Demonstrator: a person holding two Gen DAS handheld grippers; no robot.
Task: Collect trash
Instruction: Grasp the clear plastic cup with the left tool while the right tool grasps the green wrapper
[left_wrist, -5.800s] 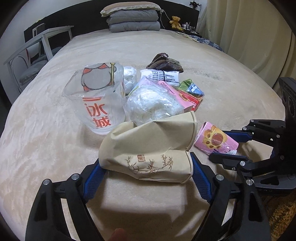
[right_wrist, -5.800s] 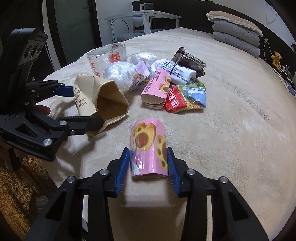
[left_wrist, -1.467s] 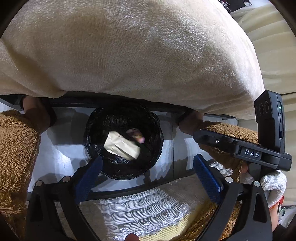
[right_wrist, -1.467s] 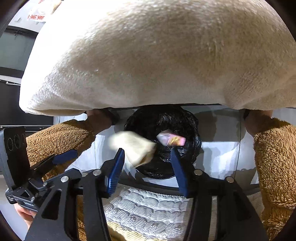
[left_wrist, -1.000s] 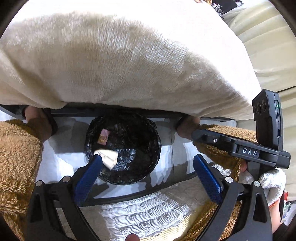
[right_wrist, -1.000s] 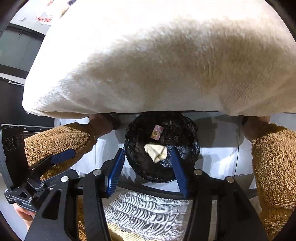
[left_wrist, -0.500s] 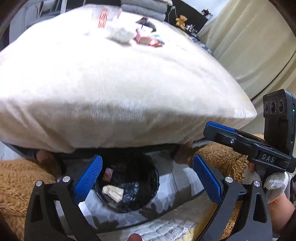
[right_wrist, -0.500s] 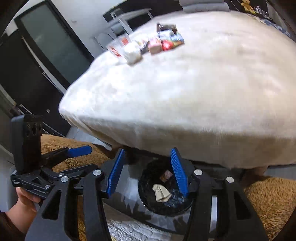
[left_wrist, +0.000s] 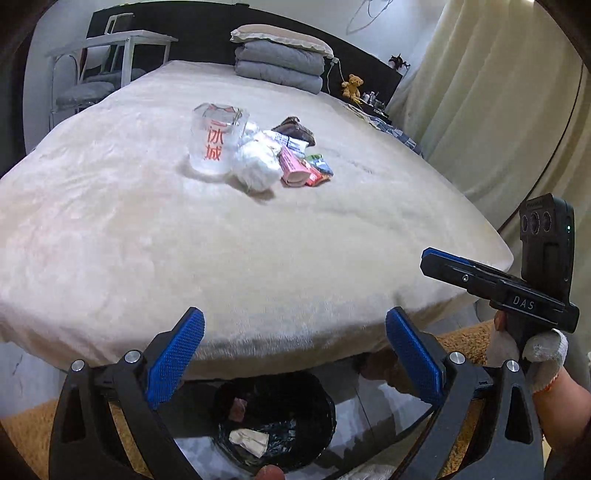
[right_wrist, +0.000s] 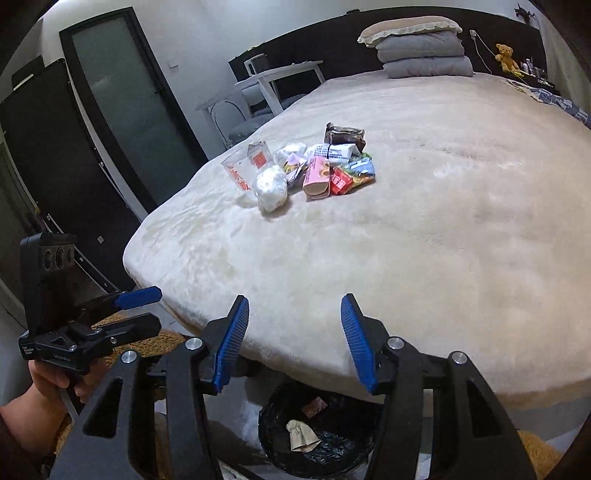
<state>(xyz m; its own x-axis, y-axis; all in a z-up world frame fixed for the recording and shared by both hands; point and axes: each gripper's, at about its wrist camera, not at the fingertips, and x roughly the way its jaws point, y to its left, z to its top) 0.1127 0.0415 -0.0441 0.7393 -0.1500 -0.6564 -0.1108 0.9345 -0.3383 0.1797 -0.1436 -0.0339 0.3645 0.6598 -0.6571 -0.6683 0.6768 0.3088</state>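
- Both views swing up from the bin: half a second ago the bed's edge filled them, and now the whole bed (left_wrist: 184, 240) top shows, with the trash pile back in sight.
- Left hand-held gripper (left_wrist: 293, 360): jaws spread wide, nothing between them, hanging over the bed's near edge.
- Right hand-held gripper (right_wrist: 295, 341): also spread and bare, just off the same edge.
- Bin (right_wrist: 275, 432) sits on the floor below the edge, lined in black.
- Inside it lie the beige bag (right_wrist: 301, 435) and the pink wrapper (right_wrist: 314, 406), close together.
- Pile remains mid-bed, well apart from both grippers.
- Clear cup (left_wrist: 216, 142) with red print stands at the pile's left.
- White wad (left_wrist: 256, 166) lies touching the cup.
- Pink pack (left_wrist: 293, 168) and red packet (right_wrist: 341, 182) lie side by side next to the wad.
- Brown packet (left_wrist: 295, 129) lies at the far side.
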